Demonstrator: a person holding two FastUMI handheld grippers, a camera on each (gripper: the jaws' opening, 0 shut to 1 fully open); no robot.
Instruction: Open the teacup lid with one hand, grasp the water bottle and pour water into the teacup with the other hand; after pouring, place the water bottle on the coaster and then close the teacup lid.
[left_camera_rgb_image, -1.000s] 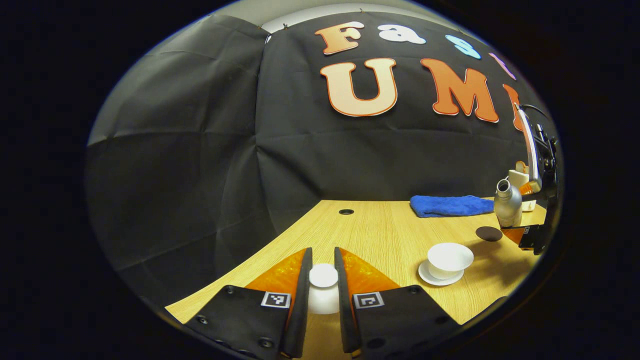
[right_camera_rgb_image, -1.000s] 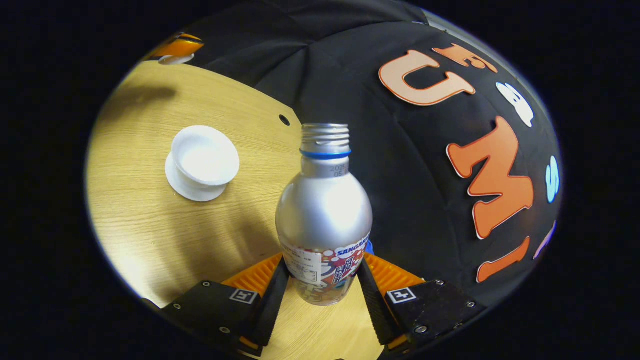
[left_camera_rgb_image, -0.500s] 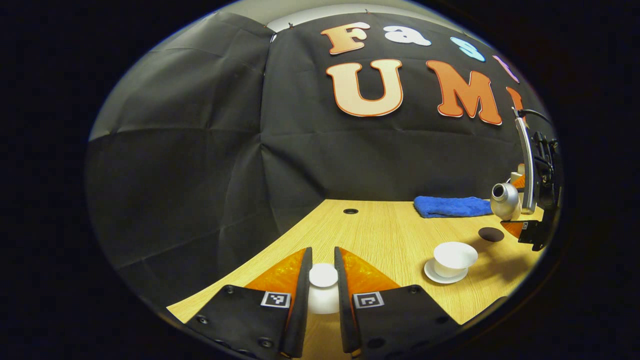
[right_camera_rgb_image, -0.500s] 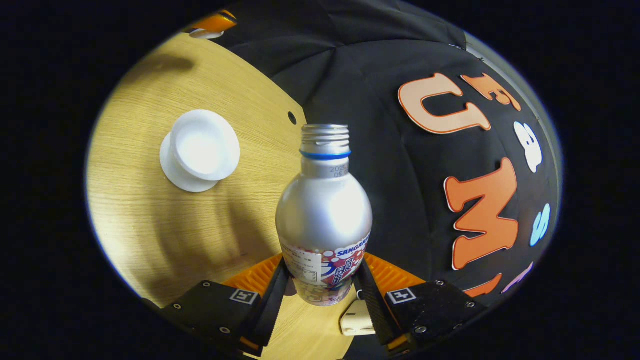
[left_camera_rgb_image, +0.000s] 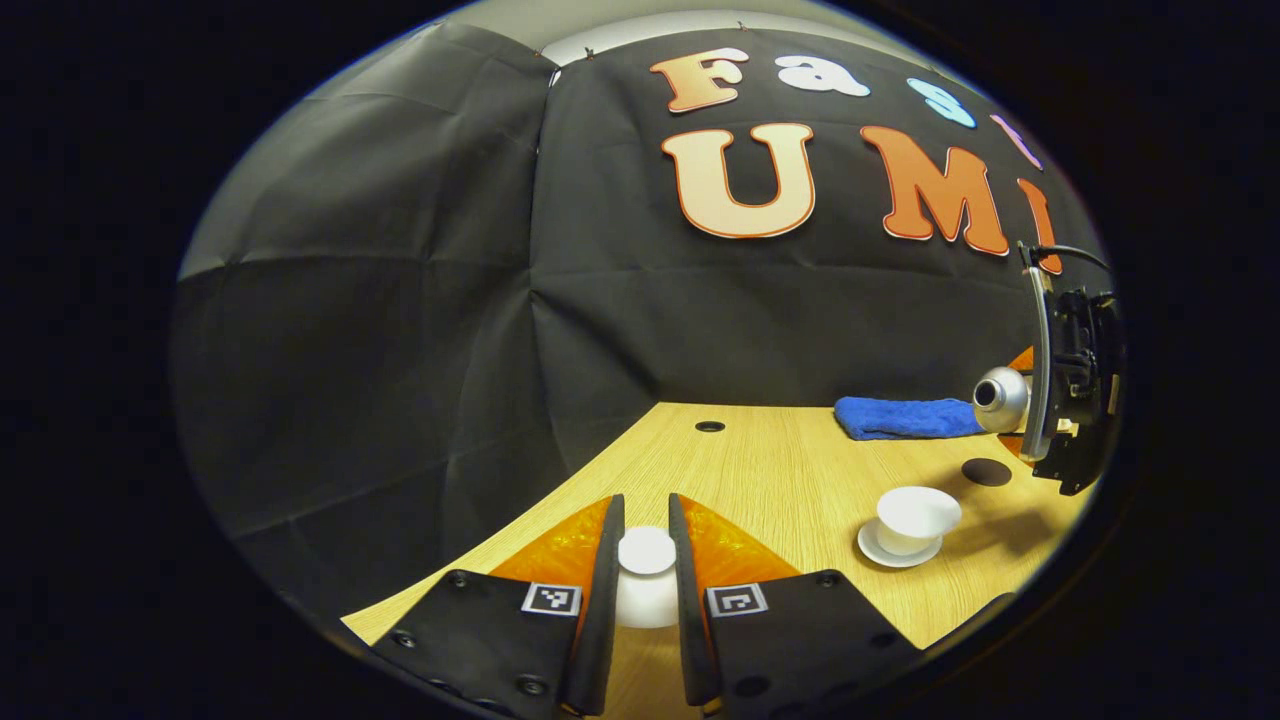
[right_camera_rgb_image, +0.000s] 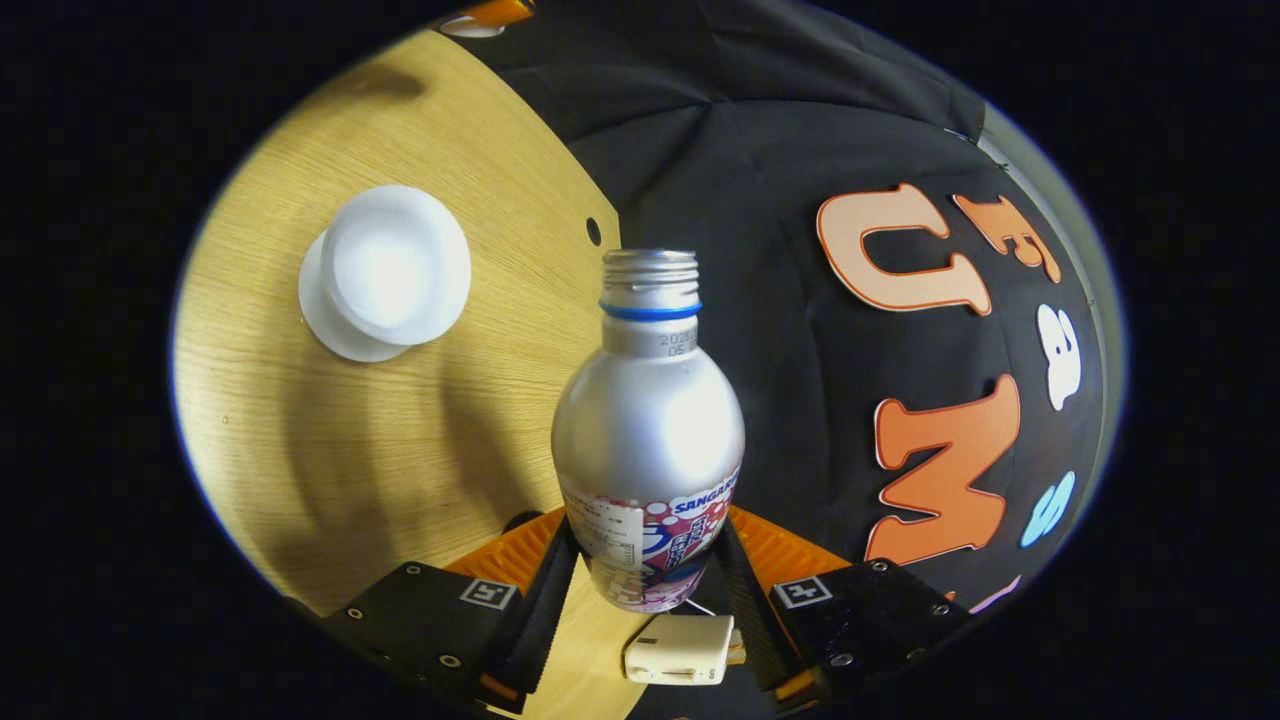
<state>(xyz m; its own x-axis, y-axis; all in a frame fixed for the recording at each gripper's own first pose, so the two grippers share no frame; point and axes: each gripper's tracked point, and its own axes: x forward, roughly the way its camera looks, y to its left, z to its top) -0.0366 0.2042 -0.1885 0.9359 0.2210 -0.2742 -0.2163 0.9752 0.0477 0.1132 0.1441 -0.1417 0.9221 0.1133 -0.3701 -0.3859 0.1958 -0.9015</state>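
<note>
My left gripper (left_camera_rgb_image: 646, 560) is shut on the white teacup lid (left_camera_rgb_image: 646, 552), held just above the near table edge. The open white teacup (left_camera_rgb_image: 918, 513) sits on its saucer (left_camera_rgb_image: 880, 555) to the right, and is seen from above as the teacup (right_camera_rgb_image: 395, 265) in the right gripper view. My right gripper (right_camera_rgb_image: 643, 575) is shut on the silver water bottle (right_camera_rgb_image: 648, 425), which has no cap and is tipped over sideways. In the left gripper view that bottle (left_camera_rgb_image: 998, 398) hangs above and right of the cup, its mouth pointing left. The dark round coaster (left_camera_rgb_image: 986, 472) lies beyond the cup.
A folded blue towel (left_camera_rgb_image: 905, 417) lies at the back of the wooden table (left_camera_rgb_image: 780, 470). A small white block (right_camera_rgb_image: 682, 650) lies under the right gripper. A cable hole (left_camera_rgb_image: 709, 426) marks the tabletop near the black cloth wall.
The right gripper has rolled the bottle further onto its side and lifted it, so its mouth now faces the cup. The left gripper with the lid has stayed put.
</note>
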